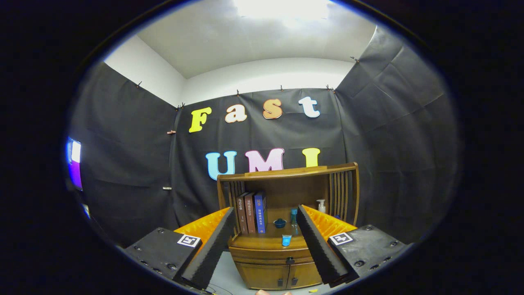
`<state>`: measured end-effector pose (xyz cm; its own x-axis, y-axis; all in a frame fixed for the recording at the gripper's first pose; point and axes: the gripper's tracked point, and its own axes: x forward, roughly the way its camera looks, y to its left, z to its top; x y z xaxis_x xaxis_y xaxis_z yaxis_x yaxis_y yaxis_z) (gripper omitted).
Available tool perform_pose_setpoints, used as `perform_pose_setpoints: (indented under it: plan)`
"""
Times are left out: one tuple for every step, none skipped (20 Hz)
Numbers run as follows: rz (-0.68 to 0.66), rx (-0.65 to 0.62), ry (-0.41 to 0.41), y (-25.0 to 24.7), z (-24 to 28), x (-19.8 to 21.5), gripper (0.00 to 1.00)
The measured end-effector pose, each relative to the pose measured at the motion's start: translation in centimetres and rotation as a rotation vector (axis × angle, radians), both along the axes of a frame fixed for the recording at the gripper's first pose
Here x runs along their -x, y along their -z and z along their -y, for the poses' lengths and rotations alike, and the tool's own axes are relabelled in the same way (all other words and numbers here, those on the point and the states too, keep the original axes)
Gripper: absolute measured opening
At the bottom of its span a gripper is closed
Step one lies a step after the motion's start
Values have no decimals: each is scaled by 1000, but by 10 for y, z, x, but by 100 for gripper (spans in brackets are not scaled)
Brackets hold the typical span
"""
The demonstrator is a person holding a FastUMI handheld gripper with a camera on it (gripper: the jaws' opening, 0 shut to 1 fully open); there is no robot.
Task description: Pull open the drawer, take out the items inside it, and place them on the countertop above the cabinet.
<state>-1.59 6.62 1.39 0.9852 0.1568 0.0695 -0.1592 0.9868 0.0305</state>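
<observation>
The gripper (266, 246) is held well back from a small wooden cabinet (273, 262), with its jaws spread wide and nothing between them. The cabinet is seen framed in the gap between the two fingers, straight ahead and slightly below the line of the fingers. The drawer (273, 256) is seen as a shallow band across the cabinet front, its long axis running side to side, with a small dark knob (290, 260) at its middle; it appears shut, though the front is small at this range and a slight gap could not be ruled out. Below it two doors (278, 276) are noted. On the worktop (262, 241) above the drawer a small blue cup (286, 240) stands near the front edge; a dark blue bowl (280, 223), a slim blue-capped bottle (294, 217), a white pump bottle (321, 205) and three upright books (251, 213) are set further back under a slatted hutch. The wood is smooth and varnished. Whether the worktop items came from the drawer cannot be judged, so the scene fits either contents awaiting removal or a drawer emptied and closed again.
</observation>
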Motion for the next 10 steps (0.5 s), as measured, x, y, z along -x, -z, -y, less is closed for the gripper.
perform_pose_setpoints:
  plan:
    - [4, 2, 4, -1, 3, 1, 98]
    - [9, 1, 8, -2, 4, 1, 98]
    - [9, -2, 11, -2, 5, 2, 98]
    - [7, -5, 11, 0, 6, 3, 98]
    - [3, -7, 13, 2, 7, 3, 98]
    - [3, -10, 15, 1, 9, 4, 98]
    - [2, -9, 16, 1, 9, 3, 98]
    - [0, -6, 18, 1, 10, 3, 98]
    - [3, -3, 18, 1, 10, 3, 98]
    - [6, -2, 20, -1, 10, 3, 98]
